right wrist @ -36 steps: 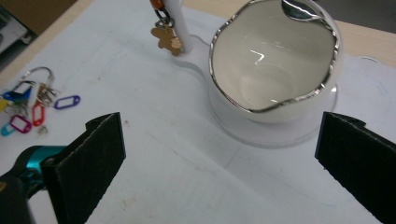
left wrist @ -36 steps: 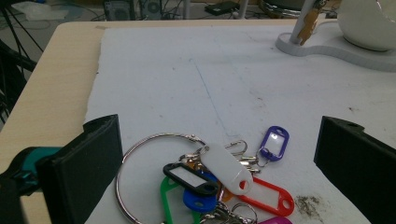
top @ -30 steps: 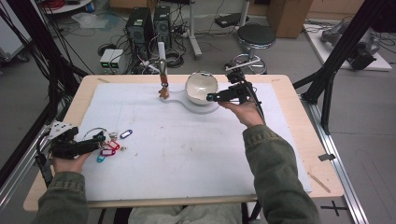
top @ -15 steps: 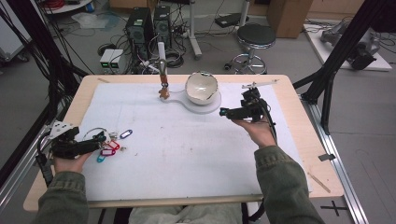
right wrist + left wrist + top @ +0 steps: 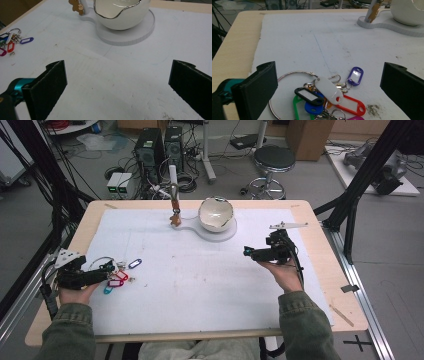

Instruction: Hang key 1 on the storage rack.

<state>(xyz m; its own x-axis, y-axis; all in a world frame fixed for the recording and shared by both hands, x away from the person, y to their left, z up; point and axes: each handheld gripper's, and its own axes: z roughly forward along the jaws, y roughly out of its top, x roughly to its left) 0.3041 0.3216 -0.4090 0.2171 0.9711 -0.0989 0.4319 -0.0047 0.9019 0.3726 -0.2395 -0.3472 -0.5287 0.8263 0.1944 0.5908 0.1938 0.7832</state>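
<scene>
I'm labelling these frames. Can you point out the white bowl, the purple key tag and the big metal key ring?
white bowl (image 5: 120, 18): right gripper view, its outer wall.
purple key tag (image 5: 355, 75): left gripper view, its label window.
metal key ring (image 5: 294, 73): left gripper view, its top arc.

On the desk (image 5: 320, 220) lies a mat (image 5: 200, 285) covering most of its top. At the far middle of the mat a bowl (image 5: 216, 214) sits on a flat base (image 5: 227, 234), with a small post (image 5: 174, 210) just left of it on the same base. A bunch of key tags on a ring (image 5: 329, 96) lies near the left edge, directly ahead of the left gripper (image 5: 107, 268). The right gripper (image 5: 246, 252) is right of centre, nearer than the bowl and well apart from it.
</scene>
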